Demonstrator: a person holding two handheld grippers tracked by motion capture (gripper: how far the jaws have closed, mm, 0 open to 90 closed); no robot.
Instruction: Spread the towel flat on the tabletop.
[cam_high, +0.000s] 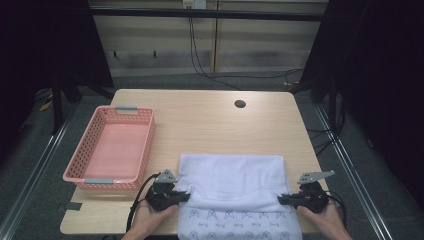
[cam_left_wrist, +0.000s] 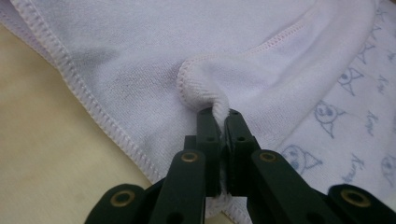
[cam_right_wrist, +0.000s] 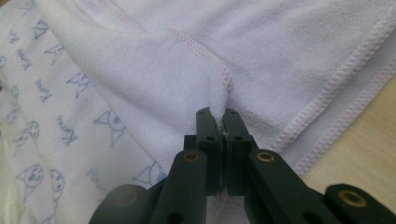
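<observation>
A white towel (cam_high: 232, 177) with a pale cat print lies near the table's front edge, its near part folded over toward the far side. My left gripper (cam_high: 186, 196) is shut on the towel's left corner (cam_left_wrist: 201, 86), which bunches up between its jaws. At the right side my right gripper (cam_high: 281, 200) pinches the other corner (cam_right_wrist: 219, 93) of the same fold, jaws closed on the cloth. The printed side (cam_left_wrist: 345, 112) of the towel lies nearest the person. Both hands sit low by the table's front edge.
A pink perforated basket (cam_high: 80, 175) stands empty at the left of the wooden table (cam_high: 210, 120). A round cable hole (cam_high: 240, 104) sits near the far edge. Cables run along the floor beyond the table.
</observation>
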